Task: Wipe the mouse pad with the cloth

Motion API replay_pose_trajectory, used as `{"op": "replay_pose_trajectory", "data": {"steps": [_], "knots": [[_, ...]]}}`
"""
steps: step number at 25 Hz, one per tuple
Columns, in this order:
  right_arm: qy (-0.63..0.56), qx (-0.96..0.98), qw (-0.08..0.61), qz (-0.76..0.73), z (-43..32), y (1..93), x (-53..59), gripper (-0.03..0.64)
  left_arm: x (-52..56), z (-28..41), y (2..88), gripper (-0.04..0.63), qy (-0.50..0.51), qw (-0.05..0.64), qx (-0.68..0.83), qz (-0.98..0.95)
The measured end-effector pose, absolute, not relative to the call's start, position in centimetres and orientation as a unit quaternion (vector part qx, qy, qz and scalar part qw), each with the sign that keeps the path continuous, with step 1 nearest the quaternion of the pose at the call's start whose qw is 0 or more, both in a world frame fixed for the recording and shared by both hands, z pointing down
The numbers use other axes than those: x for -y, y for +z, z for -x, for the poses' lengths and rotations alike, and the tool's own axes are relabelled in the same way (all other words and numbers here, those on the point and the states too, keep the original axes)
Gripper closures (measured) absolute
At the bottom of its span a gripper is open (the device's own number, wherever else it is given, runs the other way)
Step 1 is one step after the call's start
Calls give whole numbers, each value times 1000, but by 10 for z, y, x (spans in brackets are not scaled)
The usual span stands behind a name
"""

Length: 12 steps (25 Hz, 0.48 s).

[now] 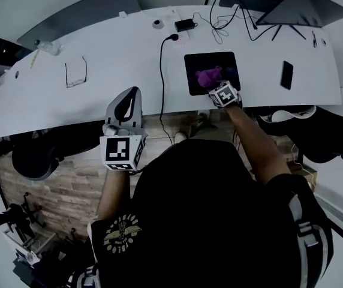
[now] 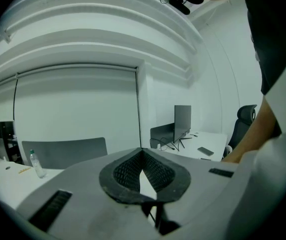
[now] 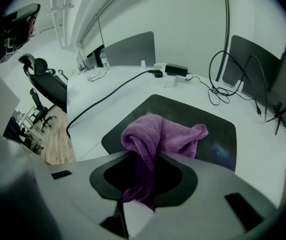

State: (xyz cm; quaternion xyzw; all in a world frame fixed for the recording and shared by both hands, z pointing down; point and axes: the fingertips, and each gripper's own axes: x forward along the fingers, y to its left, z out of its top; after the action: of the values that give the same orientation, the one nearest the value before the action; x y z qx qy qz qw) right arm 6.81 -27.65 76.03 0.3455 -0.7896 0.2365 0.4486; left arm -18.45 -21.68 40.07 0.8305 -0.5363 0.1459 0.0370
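Observation:
A black mouse pad (image 1: 231, 65) (image 3: 218, 129) lies on the white desk, near its front edge. A purple cloth (image 1: 208, 76) (image 3: 158, 136) rests bunched on the pad's near part. My right gripper (image 1: 213, 87) (image 3: 145, 156) is shut on the cloth, a fold of it pinched between the jaws. My left gripper (image 1: 125, 104) (image 2: 142, 171) is held at the desk's front edge, left of the pad, tilted upward; its jaws are shut with nothing between them.
A black cable (image 1: 161, 71) runs across the desk left of the pad to a power adapter (image 1: 184, 24). Glasses (image 1: 75, 74) lie far left, a phone (image 1: 286, 74) right of the pad. Monitors (image 1: 303, 8) stand at the back right. An office chair (image 3: 48, 86) stands on the floor.

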Motion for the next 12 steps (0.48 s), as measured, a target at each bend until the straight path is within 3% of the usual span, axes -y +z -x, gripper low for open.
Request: {"op": "replay_pose_trajectory", "data": {"steps": [12], "knots": [[250,769,449,-380,-134,761,282,511,271,125,389,594,121,21,510,-852]]}}
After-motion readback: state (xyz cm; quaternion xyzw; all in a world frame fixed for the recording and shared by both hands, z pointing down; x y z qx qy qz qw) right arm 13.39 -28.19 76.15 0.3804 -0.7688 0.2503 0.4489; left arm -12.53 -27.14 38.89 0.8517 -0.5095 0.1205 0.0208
